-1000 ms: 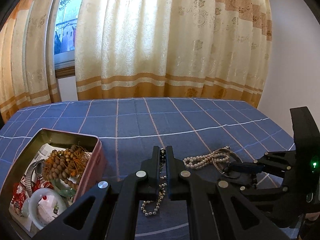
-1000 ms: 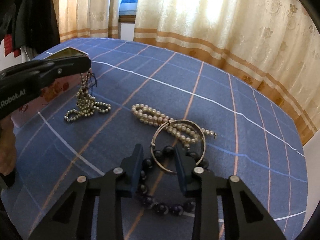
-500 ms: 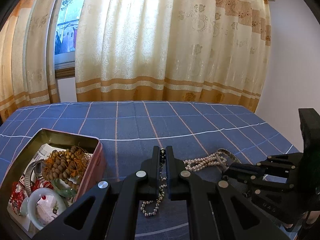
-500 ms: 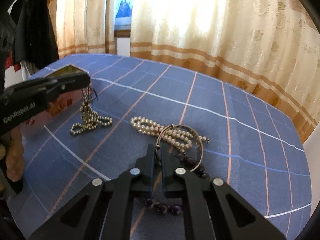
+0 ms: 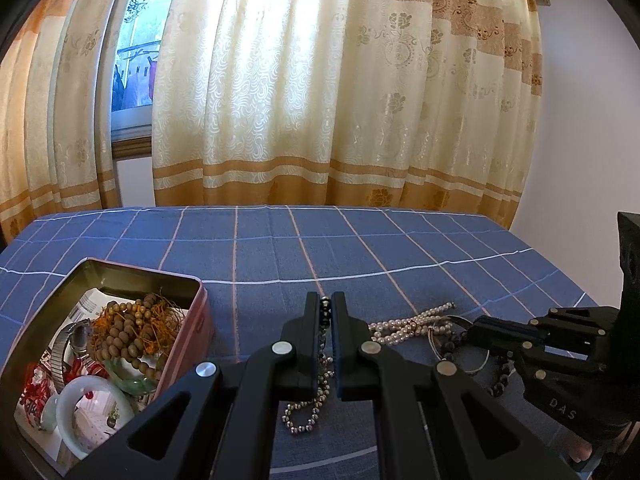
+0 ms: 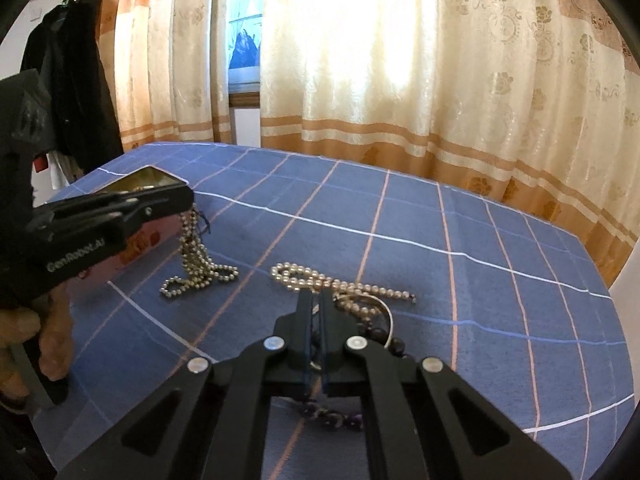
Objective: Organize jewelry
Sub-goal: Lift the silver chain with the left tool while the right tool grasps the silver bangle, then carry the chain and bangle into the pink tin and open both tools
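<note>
L hand-held gripper (image 5: pixel 325 312) pinched on silver metal ball-chain necklace (image 6: pixel 196 264); chain's lower end heaped on blue checked cloth of counter (image 5: pixel 280 248), just beside pink metal tin (image 5: pixel 200 320) w/ wooden beads and bangles inside. R hand-held gripper (image 6: pixel 316 308) pressed together on thin silver bangle (image 6: pixel 386 312), over dark purple bead bracelet (image 6: pixel 332 420). White pearl strand (image 6: pixel 312 276) lies just ahead, touching bangle.
</note>
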{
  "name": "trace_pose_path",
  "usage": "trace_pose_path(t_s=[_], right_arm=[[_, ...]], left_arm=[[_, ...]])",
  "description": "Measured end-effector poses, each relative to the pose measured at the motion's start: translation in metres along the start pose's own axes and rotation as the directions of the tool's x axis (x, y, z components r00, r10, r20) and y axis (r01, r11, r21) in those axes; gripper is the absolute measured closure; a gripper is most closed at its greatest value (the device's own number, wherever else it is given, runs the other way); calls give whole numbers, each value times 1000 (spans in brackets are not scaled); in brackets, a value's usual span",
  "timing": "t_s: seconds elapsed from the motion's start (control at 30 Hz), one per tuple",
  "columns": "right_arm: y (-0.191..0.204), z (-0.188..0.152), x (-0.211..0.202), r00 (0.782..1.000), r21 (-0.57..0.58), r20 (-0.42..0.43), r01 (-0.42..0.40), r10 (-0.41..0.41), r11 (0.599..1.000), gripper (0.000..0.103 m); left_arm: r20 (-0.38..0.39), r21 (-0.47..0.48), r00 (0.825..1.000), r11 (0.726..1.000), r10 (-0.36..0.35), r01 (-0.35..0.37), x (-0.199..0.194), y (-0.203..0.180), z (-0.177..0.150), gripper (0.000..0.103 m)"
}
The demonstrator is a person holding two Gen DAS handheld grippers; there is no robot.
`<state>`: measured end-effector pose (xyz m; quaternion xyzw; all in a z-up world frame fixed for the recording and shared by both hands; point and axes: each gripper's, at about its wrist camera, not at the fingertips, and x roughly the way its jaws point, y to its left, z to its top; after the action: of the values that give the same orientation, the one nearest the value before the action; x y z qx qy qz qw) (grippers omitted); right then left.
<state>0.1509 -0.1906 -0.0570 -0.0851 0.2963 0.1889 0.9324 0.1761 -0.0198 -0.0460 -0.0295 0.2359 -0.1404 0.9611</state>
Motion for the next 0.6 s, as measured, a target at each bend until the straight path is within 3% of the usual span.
trace_pose_path(t_s=[0.17, 0.27, 0.43, 0.6], right_arm=[[9, -2, 14, 998, -44, -63, 4, -6, 999, 96], [15, 0, 19, 997, -68, -73, 35, -40, 997, 62], [22, 0, 40, 984, -97, -157, 73, -88, 993, 64], [23, -1, 55, 967, -123, -223, 100, -126, 987, 77]], left_arm=[[-2, -5, 1000, 1000, -1, 1, 1, 1, 0, 99], [-3, -10, 1000, 1000, -4, 4, 1, 2, 0, 99], [-10, -18, 1000, 1000, -8, 8, 2, 4, 0, 99], [-9, -20, 1000, 1000, -9, 9, 3, 4, 0, 99]])
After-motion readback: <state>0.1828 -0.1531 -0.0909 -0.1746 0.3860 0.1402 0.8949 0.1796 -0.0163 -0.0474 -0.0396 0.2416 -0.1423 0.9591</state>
